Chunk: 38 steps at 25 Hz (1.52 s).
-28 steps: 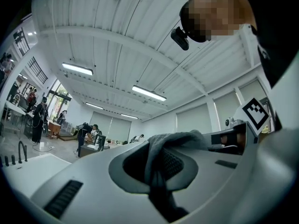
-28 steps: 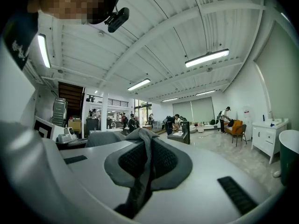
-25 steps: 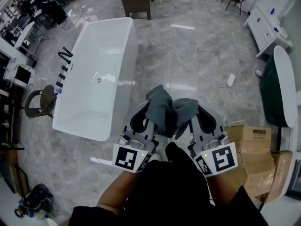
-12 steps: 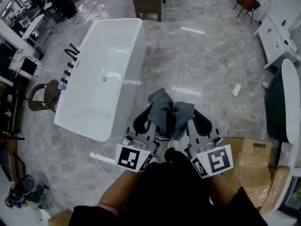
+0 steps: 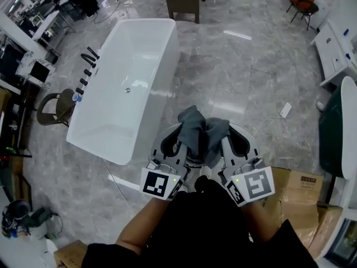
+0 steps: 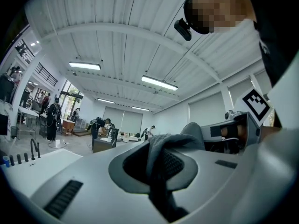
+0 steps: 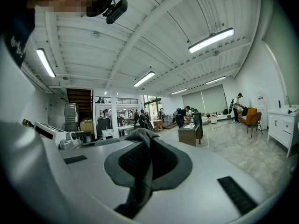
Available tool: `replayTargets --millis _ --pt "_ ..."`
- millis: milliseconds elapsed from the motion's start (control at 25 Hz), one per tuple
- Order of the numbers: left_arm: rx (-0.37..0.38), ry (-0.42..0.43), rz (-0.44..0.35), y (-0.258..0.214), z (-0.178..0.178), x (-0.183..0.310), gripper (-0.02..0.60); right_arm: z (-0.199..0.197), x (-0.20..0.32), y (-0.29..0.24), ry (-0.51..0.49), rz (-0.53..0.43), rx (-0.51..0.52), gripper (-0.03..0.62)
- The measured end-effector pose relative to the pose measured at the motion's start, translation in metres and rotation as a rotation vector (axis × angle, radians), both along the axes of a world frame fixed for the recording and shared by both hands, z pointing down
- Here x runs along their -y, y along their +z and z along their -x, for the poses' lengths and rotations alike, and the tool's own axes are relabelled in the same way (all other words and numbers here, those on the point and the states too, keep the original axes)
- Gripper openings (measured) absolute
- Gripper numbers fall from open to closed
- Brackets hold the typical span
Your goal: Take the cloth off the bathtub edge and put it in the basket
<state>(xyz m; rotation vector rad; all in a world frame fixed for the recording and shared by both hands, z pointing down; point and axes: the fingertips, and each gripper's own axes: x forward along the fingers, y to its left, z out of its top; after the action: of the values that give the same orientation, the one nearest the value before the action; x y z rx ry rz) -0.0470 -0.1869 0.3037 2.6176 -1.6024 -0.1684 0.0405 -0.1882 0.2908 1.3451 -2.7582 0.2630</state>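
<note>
At lower centre, the left gripper (image 5: 179, 141) and the right gripper (image 5: 227, 141) each clamp the bunched grey cloth (image 5: 202, 128); the white bathtub (image 5: 160, 96) lies at upper left.

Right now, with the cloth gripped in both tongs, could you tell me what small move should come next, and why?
Probably turn, without opening either, to bring the basket into sight. The grey cloth is pinched in the left tongs and the right tongs, already off the bathtub, and no basket is plainly in view, so releasing here would likely drop it on the floor.
</note>
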Motion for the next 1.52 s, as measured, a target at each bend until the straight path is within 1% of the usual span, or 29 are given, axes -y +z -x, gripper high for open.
replayTargets --millis 160,400,600,800,960,1080,1280,1440,1520 --pt "-0.007 -0.029 -0.001 0.001 -0.005 0.007 0.037 0.001 0.006 -0.01 -0.036 -0.016 0.023 0.035" --pt "0.012 -0.07 -0.004 0.002 -0.016 0.013 0.038 -0.007 0.014 -0.023 -0.088 -0.04 0.037 0.035" --pt "0.013 -0.102 -0.007 0.006 -0.013 0.016 0.038 -0.003 0.018 -0.02 -0.12 -0.032 0.041 0.035" --pt "0.007 -0.12 -0.021 0.0 -0.012 0.019 0.038 0.003 0.019 -0.033 -0.145 -0.045 0.048 0.035" --pt "0.0 -0.122 -0.029 0.002 -0.005 0.022 0.038 0.008 0.021 -0.03 -0.135 -0.059 0.022 0.035" --pt "-0.009 -0.105 -0.006 0.01 -0.002 0.02 0.038 0.009 0.023 -0.02 -0.109 -0.05 0.005 0.035" --pt "-0.015 -0.057 0.024 0.027 -0.006 0.031 0.038 -0.005 0.036 -0.004 -0.061 -0.034 -0.038 0.035" --pt "-0.011 -0.05 0.063 0.045 -0.003 0.04 0.038 -0.007 0.043 0.015 -0.062 -0.026 -0.057 0.035" --pt "-0.007 -0.05 0.092 0.059 0.0 0.043 0.038 -0.004 0.047 0.024 -0.061 -0.007 -0.062 0.035"
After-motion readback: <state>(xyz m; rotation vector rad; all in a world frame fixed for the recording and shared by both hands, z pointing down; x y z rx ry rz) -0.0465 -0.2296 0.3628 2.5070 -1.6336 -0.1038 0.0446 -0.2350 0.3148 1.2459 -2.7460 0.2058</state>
